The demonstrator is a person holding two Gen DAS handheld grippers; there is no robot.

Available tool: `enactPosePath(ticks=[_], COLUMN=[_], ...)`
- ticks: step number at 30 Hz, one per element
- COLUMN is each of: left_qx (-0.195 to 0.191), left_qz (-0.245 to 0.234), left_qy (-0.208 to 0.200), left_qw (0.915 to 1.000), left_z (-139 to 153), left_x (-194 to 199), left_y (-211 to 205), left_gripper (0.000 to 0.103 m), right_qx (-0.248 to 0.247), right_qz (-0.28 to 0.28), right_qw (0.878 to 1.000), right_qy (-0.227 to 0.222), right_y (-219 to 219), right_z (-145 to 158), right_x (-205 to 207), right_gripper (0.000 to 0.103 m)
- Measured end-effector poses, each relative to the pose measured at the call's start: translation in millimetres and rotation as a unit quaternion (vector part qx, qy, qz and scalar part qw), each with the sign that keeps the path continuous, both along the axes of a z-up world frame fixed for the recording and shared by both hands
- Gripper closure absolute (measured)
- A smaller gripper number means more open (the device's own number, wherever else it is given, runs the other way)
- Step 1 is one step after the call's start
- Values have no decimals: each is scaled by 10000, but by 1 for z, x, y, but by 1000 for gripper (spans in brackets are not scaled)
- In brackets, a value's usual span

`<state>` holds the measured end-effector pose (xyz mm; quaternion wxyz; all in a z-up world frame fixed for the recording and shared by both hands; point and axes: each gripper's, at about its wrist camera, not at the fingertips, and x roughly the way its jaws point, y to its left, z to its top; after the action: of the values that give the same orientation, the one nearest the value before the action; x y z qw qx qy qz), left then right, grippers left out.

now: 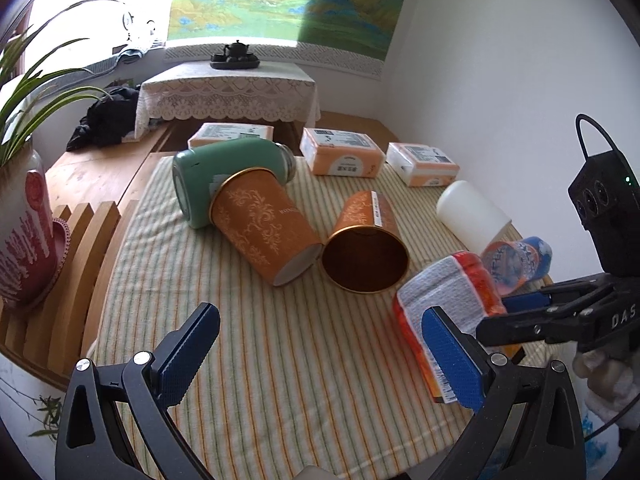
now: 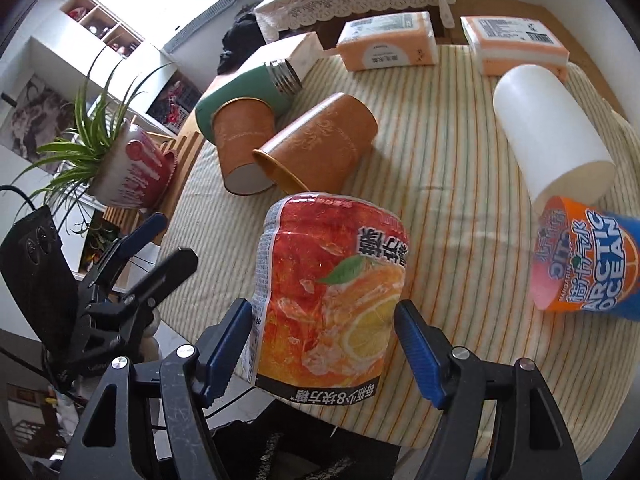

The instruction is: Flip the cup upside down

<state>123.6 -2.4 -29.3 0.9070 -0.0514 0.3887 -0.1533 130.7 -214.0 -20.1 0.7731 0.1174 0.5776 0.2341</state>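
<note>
- Right hand-held gripper (image 2: 324, 344) is spread around the red-orange printed plastic cup (image 2: 328, 292), lying at the near edge of the striped-cloth table (image 2: 460, 208); contact unclear
- Left hand-held gripper (image 1: 316, 348) hovers open, holding nothing

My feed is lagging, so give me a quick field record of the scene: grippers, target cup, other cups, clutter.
left gripper: open, above bare striped cloth, holding nothing
right gripper: open, fingers either side of red-orange printed cup, contact unclear
printed cup state: lying on its side at the near table edge
orange paper cups: two, both on their sides
white cup: on its side
green flask: lying down, touching one orange cup
Arctic Ocean cup: tipped over
</note>
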Motion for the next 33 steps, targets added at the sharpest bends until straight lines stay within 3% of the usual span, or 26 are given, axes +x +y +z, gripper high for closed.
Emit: enactPosePath(ticks=[7, 12, 23, 29, 33], left_qx=[-301, -621, -913, -951, -958], left_qz=[-350, -623, -630, -613, -613], left_qy=[596, 1244, 1971, 2032, 2074], left_qw=[9972, 9883, 9741, 9726, 9716], left_z=[2, 6, -10, -15, -19], left_x=[16, 35, 54, 56, 57], left_y=[-15, -44, -91, -97, -95], left_gripper=[1, 1, 1, 1, 9], right_qx=[215, 572, 1384, 1649, 1680], right_qz=[-527, -927, -1157, -1144, -1138], right_qw=[9958, 9901, 9818, 9794, 9792], right_qy=[-713, -885, -589, -222, -83], right_y=[-35, -67, -100, -91, -84], right_z=[17, 16, 11, -2, -6], right_x=[-32, -55, -28, -2, 16], right_gripper=[32, 32, 32, 32, 32])
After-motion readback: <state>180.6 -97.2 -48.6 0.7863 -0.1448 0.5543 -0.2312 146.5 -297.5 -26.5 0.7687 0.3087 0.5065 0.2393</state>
